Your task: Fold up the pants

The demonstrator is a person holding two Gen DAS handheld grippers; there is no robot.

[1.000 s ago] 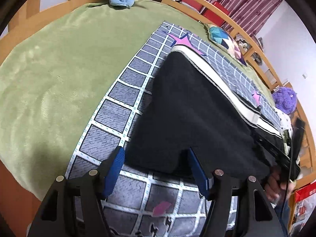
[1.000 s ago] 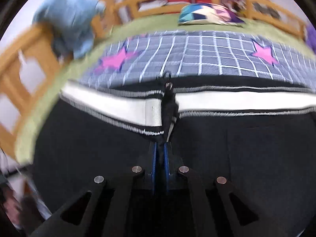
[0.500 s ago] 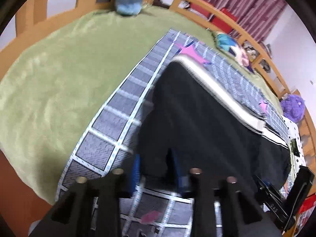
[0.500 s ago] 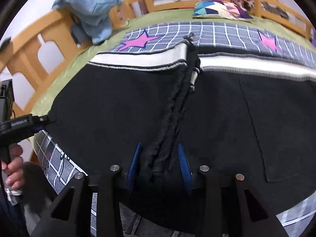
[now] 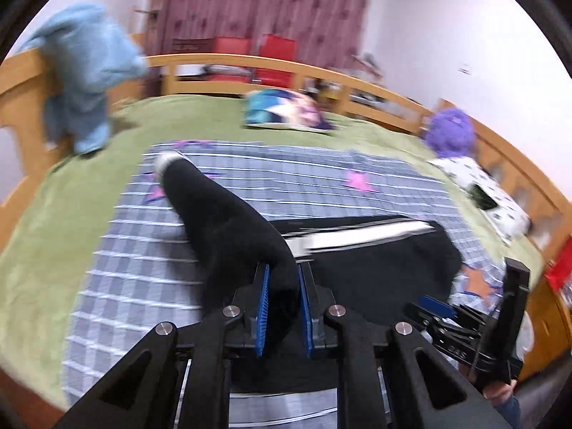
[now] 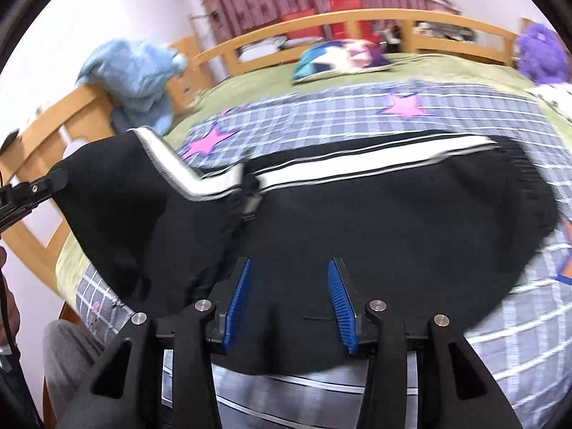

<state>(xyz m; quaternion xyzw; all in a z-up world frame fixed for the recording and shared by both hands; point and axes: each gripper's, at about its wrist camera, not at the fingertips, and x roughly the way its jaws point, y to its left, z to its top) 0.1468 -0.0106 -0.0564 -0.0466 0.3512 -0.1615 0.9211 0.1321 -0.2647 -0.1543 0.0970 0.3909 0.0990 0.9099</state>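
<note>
While the left tool (image 5: 282, 307) pinches a raised fold of the black pants (image 6: 357, 221), the right tool (image 6: 289, 304) sits spread wide over the cloth, gripping nothing. The pants lie on the checked blanket (image 6: 357, 118) on the bed, one side lifted. To fold well, I judge the left should carry its side across until the white waistband (image 6: 357, 164) halves align, keeping the fabric taut.

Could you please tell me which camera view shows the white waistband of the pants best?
The right wrist view: the waistband runs nearly unbroken across the pants. The left wrist view shows only a short blurred stretch.
</note>
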